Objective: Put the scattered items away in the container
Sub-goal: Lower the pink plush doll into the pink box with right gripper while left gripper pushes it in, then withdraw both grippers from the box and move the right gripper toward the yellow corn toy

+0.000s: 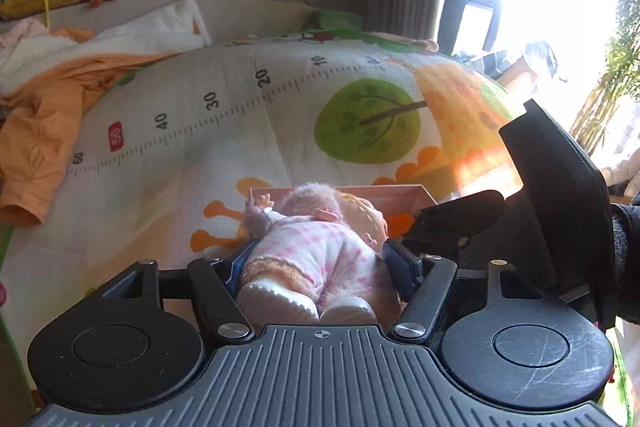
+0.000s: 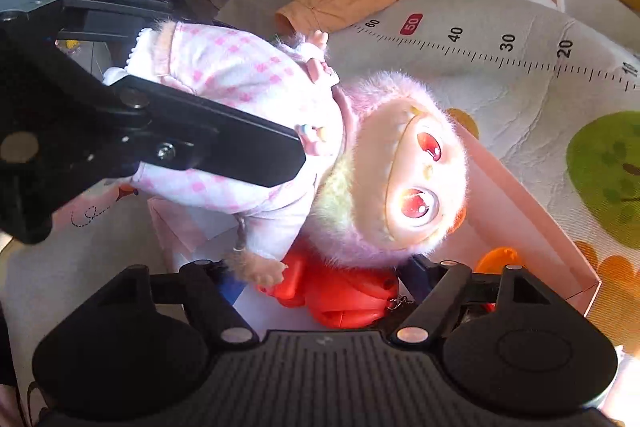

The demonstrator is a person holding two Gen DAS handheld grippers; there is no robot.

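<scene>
While clamped on the doll above the pink box, left fingers risk dropping it outside; right fingers' state unclear.

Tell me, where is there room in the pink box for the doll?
Bare: the pale floor of the pink box by its left wall, under the doll. Crowded: the near end, with a red toy and an orange toy. Outside, the mat beside the ruler print is bare.
</scene>
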